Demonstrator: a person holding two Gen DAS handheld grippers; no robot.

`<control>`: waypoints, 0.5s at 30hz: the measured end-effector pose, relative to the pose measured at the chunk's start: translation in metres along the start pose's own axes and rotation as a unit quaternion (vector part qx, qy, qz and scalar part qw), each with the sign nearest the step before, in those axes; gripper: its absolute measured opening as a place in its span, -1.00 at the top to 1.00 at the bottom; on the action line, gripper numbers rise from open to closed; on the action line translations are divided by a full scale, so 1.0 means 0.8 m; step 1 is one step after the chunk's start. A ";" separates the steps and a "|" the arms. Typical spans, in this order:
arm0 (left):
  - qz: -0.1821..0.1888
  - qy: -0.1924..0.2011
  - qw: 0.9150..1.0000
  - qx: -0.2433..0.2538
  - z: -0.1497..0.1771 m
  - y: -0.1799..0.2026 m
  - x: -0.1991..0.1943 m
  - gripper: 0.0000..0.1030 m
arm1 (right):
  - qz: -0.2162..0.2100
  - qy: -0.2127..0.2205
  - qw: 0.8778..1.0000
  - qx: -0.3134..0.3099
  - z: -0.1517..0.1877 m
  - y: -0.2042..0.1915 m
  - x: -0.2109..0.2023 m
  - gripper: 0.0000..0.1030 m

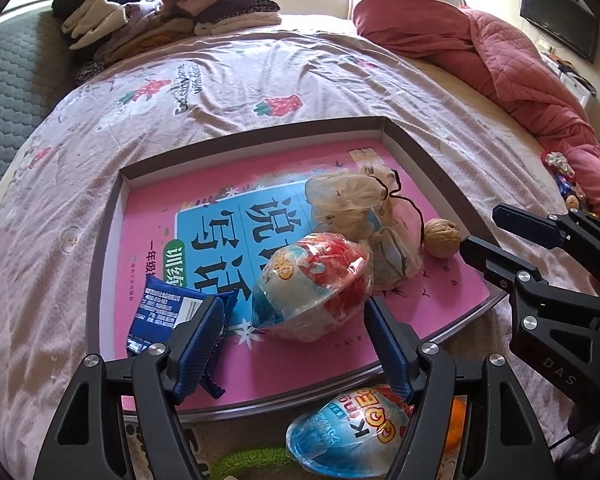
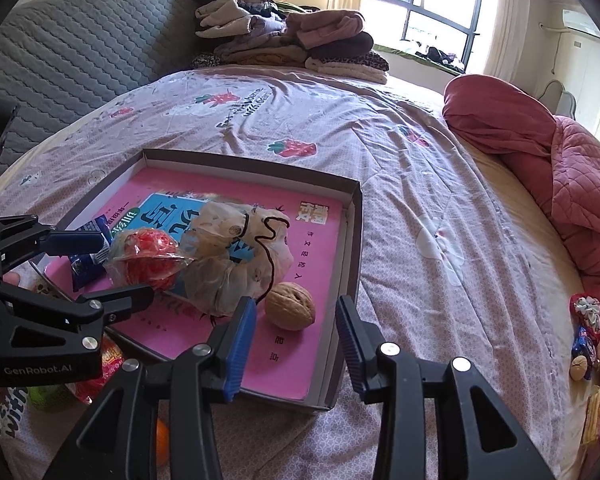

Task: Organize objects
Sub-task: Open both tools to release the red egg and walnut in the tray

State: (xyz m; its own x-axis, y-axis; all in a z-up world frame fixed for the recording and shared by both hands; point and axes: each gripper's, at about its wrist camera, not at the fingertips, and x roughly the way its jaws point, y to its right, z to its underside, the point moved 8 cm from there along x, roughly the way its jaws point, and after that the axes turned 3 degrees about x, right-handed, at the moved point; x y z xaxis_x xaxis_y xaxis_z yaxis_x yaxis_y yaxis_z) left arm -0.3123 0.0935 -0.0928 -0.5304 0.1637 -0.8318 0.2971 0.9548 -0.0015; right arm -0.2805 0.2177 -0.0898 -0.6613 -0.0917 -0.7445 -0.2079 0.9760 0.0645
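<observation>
Here we are over the shallow box [image 1: 414, 148] on the bed, which fills the middle of both views and is serving as our collecting tray. Our left gripper [image 1: 292, 330] hangs with its fingers spread wide, holding nothing, straddling the wrapped toy egg [image 1: 312, 286] at centre frame, likely just set in or about to be gripped. Our right gripper [image 2: 296, 338] is also wide and empty, low in its view, lined up on the walnut [image 2: 291, 306]. A second egg [image 1: 348, 432] waits outside, bottom of the left view, probably next.
</observation>
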 end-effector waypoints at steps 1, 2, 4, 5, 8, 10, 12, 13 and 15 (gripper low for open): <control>-0.001 0.003 1.000 -0.001 -0.001 -0.001 -0.002 -0.44 | 0.000 0.001 1.000 0.000 0.000 0.000 0.000 0.20; 0.000 0.005 1.000 -0.001 -0.003 0.000 -0.004 -0.44 | 0.000 0.002 1.000 0.001 -0.001 0.001 -0.001 0.20; 0.001 0.007 1.000 -0.001 -0.004 -0.001 -0.007 -0.44 | 0.000 0.003 1.000 0.001 -0.001 0.001 -0.002 0.20; 0.001 0.008 1.000 -0.001 -0.005 0.000 -0.008 -0.44 | 0.000 0.003 1.000 0.001 -0.001 0.001 -0.003 0.20; 0.000 0.010 1.000 0.000 -0.007 0.001 -0.011 -0.44 | -0.001 0.007 1.000 0.002 -0.003 0.002 -0.005 0.20; 0.000 0.012 1.000 0.000 -0.007 0.001 -0.013 -0.44 | -0.002 0.008 1.000 0.003 -0.004 0.001 -0.007 0.20; -0.001 0.012 1.000 -0.002 -0.008 0.001 -0.014 -0.44 | -0.002 0.010 1.000 0.003 -0.005 0.001 -0.009 0.20; -0.001 0.013 1.000 -0.002 -0.008 0.001 -0.015 -0.44 | -0.002 0.012 1.000 0.003 -0.006 0.001 -0.010 0.20; -0.004 0.015 1.000 -0.004 -0.009 -0.001 -0.018 -0.44 | -0.004 0.015 1.000 0.004 -0.008 0.001 -0.014 0.20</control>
State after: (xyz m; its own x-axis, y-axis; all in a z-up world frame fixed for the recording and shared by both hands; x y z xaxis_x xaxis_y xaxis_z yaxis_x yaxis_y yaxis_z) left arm -0.3106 0.0925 -0.0767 -0.5562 0.1643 -0.8147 0.2870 0.9579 -0.0027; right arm -0.2782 0.2180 -0.0773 -0.6807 -0.1057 -0.7249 -0.2086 0.9765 0.0535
